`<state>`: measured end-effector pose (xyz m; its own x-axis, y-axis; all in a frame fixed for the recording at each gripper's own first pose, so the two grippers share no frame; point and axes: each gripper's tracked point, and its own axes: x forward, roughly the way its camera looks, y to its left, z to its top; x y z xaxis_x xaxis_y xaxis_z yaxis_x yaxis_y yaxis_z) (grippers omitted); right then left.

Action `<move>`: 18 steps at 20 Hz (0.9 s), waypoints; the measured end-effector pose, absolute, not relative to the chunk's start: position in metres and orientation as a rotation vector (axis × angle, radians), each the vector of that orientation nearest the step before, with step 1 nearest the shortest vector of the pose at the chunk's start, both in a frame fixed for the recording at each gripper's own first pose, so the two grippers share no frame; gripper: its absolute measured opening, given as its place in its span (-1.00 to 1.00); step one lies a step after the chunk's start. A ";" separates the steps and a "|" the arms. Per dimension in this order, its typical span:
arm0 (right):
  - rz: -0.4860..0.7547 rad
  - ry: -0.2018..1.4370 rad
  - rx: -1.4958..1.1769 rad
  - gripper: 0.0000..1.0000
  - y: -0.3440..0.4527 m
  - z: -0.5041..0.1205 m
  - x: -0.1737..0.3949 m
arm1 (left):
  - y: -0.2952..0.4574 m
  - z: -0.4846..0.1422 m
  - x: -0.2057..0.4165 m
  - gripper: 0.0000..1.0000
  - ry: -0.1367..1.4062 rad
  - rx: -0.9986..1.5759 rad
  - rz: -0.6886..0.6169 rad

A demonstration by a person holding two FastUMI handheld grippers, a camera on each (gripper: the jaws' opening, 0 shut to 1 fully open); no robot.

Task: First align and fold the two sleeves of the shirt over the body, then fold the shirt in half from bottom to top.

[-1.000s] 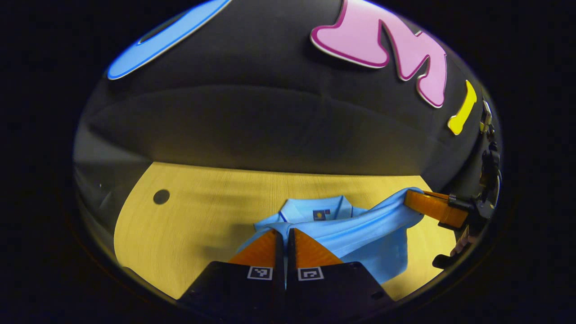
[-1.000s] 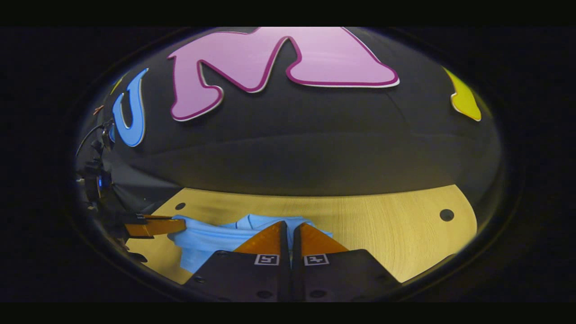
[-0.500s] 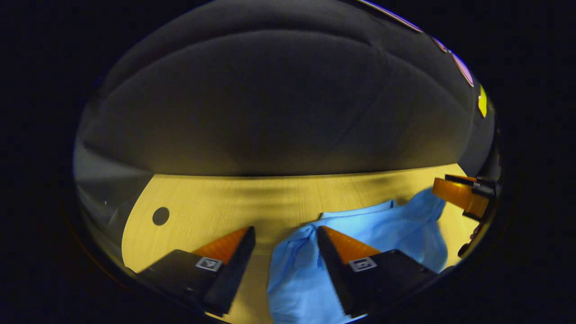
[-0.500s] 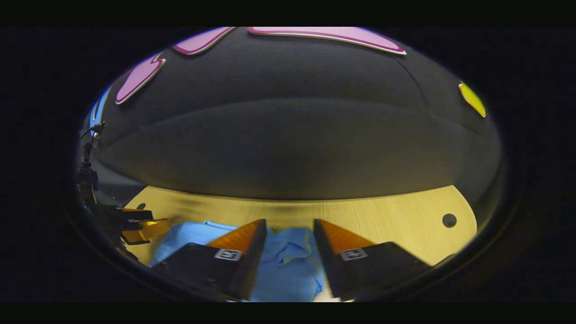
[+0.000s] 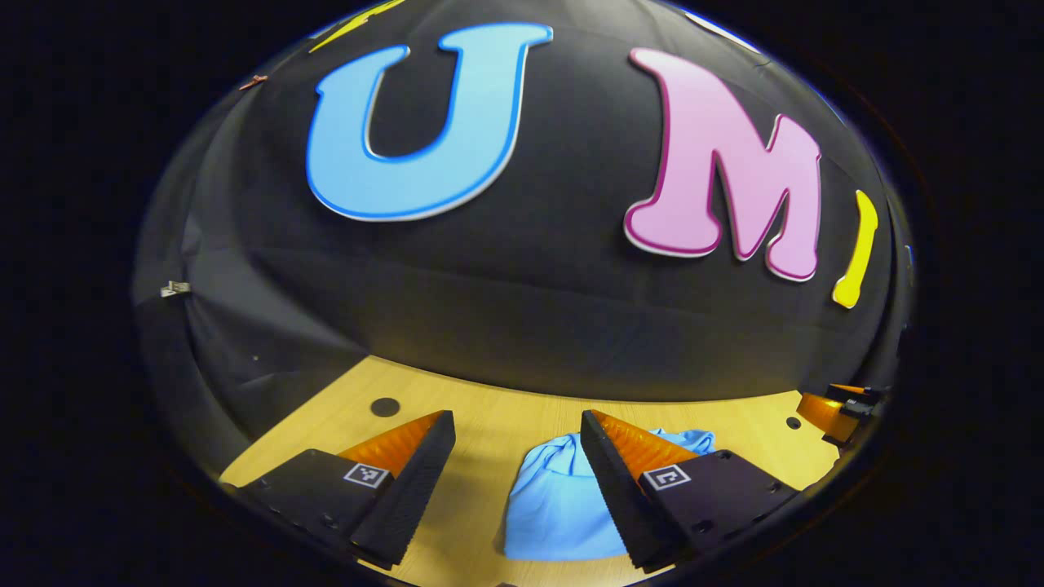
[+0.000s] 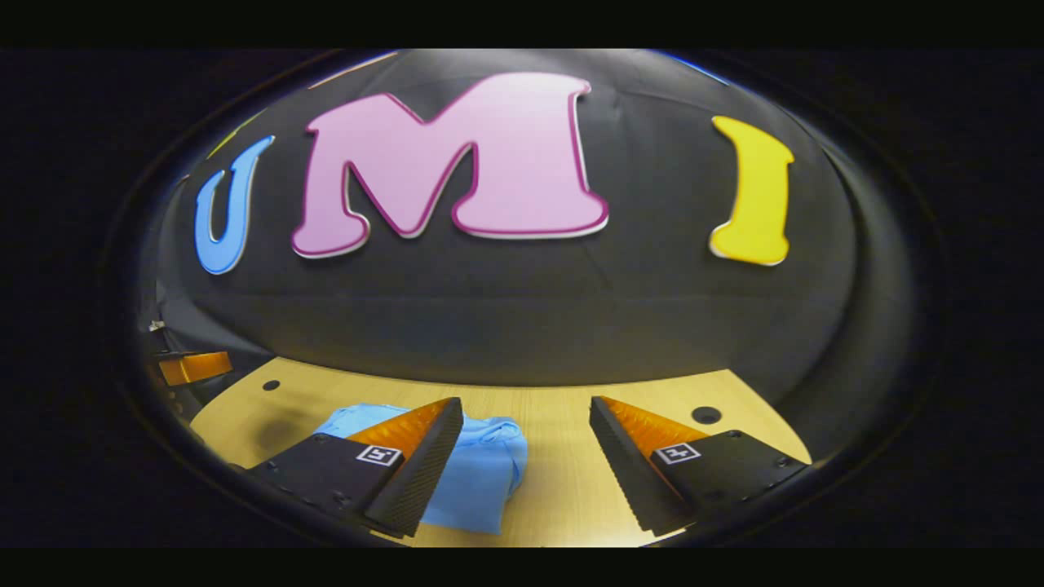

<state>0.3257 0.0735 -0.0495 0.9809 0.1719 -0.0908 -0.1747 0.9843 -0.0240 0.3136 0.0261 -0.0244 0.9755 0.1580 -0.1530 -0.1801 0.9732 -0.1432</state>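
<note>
The light blue shirt lies as a folded bundle on the wooden table. In the left gripper view my left gripper hangs open above the table, with the shirt low between its fingers and partly behind the right one; nothing is held. My right gripper shows at the far right edge, off the shirt. In the right gripper view the right gripper is open and empty, and the shirt lies behind its left finger. The left gripper appears at the far left, apart from the cloth.
The table has small round holes near its corners: one at the left, one at the right, and one past my right finger. The black booth wall rises just behind the table's far edge.
Both grippers, shut on the shirt one second ago, have opened and let it go. Both have since pulled back and tilted up, leaving the shirt folded on the table.
</note>
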 end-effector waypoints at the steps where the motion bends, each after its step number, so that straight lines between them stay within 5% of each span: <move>1: 0.155 0.036 -0.069 0.93 0.060 -0.032 0.307 | 0.022 -0.014 0.291 0.94 0.119 -0.159 0.162; 10: 0.141 -0.074 -0.042 0.92 0.026 0.045 0.119 | -0.023 0.071 0.082 0.94 -0.082 -0.038 0.036; 18: 0.145 -0.071 -0.040 0.94 0.014 0.046 -0.019 | -0.076 0.073 -0.044 0.94 -0.141 -0.062 -0.057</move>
